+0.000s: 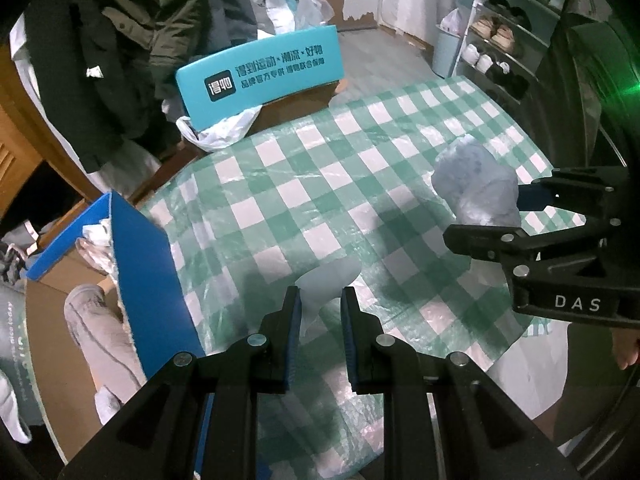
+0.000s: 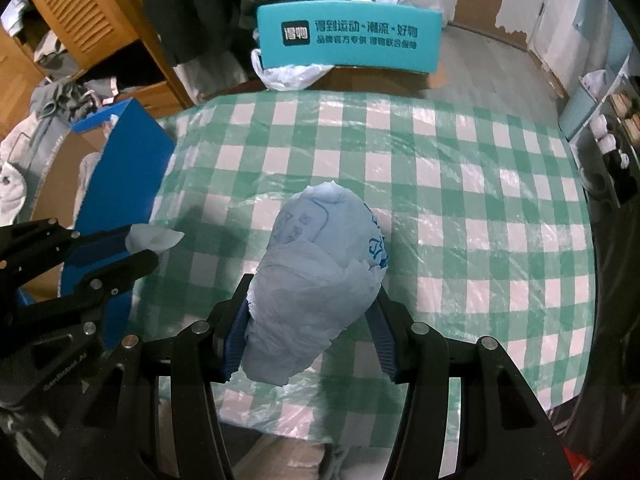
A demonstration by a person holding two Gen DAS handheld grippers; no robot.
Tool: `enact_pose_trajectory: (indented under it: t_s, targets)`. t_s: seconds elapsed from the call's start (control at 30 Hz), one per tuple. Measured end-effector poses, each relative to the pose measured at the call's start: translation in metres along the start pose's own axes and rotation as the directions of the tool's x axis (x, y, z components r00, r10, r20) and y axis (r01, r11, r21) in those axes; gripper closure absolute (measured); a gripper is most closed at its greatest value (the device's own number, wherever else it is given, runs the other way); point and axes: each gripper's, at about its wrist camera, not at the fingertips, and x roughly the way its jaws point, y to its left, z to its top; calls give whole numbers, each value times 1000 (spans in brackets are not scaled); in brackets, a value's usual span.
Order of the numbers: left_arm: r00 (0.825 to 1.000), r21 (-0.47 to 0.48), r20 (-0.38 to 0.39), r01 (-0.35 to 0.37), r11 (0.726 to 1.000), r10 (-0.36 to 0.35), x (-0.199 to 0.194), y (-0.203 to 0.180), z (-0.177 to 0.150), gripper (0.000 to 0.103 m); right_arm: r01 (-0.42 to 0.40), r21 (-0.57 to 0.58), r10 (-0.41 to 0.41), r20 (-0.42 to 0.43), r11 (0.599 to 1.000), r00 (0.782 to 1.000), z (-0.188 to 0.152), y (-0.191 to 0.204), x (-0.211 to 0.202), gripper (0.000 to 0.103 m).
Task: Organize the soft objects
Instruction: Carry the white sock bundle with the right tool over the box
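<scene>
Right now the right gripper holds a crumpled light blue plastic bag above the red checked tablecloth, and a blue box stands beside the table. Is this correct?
One detail is wrong: the tablecloth is green and white checked, not red, as the right wrist view shows. The right gripper does hold the crumpled light blue plastic bag, and the blue box stands beside the table.

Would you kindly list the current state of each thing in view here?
Crumpled pale-blue plastic bag: held above the checked tablecloth.
Small whitish plastic scrap: pinched, lifted.
Right gripper: shut on the bag.
Left gripper: shut on the scrap.
Blue cardboard box: open.
</scene>
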Motion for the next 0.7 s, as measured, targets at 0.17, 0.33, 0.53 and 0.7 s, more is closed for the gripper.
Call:
enact_pose_trajectory:
  t_s: [0.17, 0.33, 0.53, 0.7]
  targets:
    - [1000, -18, 8, -11, 1000, 11, -8, 5, 0, 84, -9, -7, 9, 15, 1000, 1000, 3, 5, -6, 50]
    - [1000, -37, 17, -23, 999, 23, -16, 15, -1, 84, -21, -15, 22, 24, 1000, 999, 6, 11, -10, 50]
    - [999, -72, 27, -31, 997, 33, -26, 29, -5, 84, -39, -34, 40, 37, 999, 999, 12, 25, -13, 50]
    - [998, -100, 42, -34, 994, 39, -34, 41, -10, 84, -56, -60, 59, 48, 997, 997, 17, 44, -15, 50]
